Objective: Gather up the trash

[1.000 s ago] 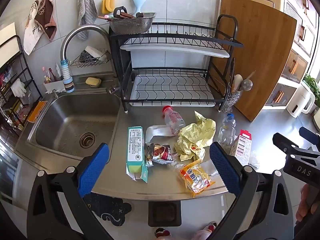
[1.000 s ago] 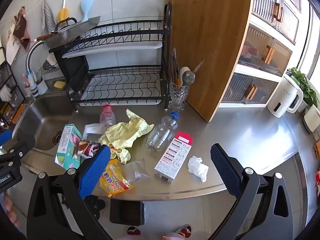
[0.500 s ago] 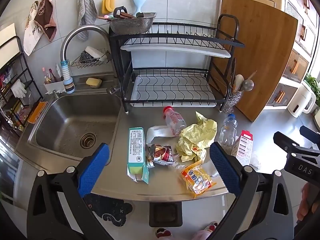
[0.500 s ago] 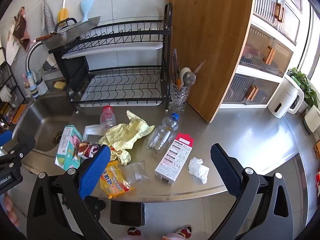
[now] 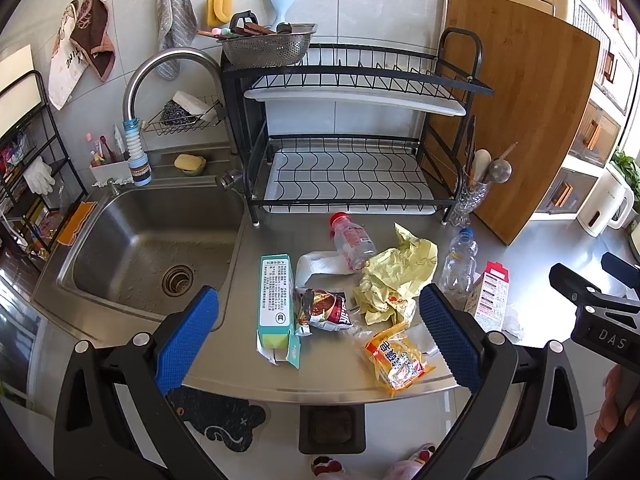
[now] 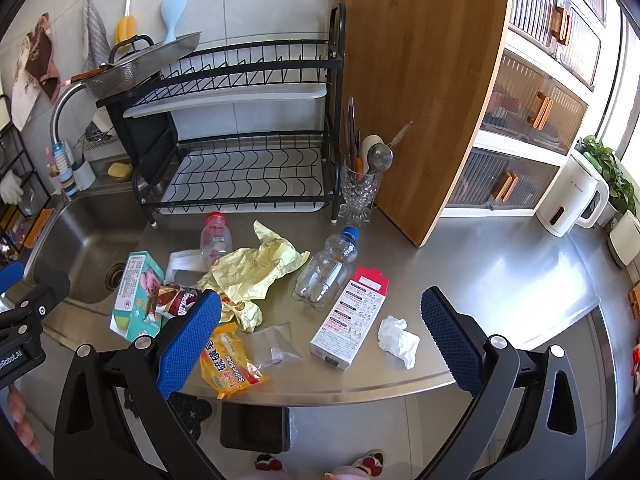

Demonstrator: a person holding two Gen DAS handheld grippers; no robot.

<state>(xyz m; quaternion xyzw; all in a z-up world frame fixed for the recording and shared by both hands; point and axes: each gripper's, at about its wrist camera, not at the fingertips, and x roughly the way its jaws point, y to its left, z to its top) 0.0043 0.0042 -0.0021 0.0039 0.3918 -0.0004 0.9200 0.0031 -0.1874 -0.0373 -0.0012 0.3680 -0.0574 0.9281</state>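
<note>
We've got both tools wide apart and holding nothing: left tool (image 5: 318,338), right tool (image 6: 320,338), hovering off the front edge of the steel table (image 6: 500,272). All the trash is on the table in front of the dish rack (image 6: 248,152). We count two plastic bottles (image 6: 326,266) (image 6: 216,238), two cartons (image 6: 349,322) (image 6: 136,294), one crumpled yellow paper (image 6: 252,272), one orange soap packet (image 6: 228,362), one brown snack wrapper (image 5: 326,310), one clear baggie (image 6: 276,344) and one white tissue wad (image 6: 398,340).

ctr right of tissue (image 6: 398,341) bare | dish rack (image 6: 248,140) blocks rear
</note>
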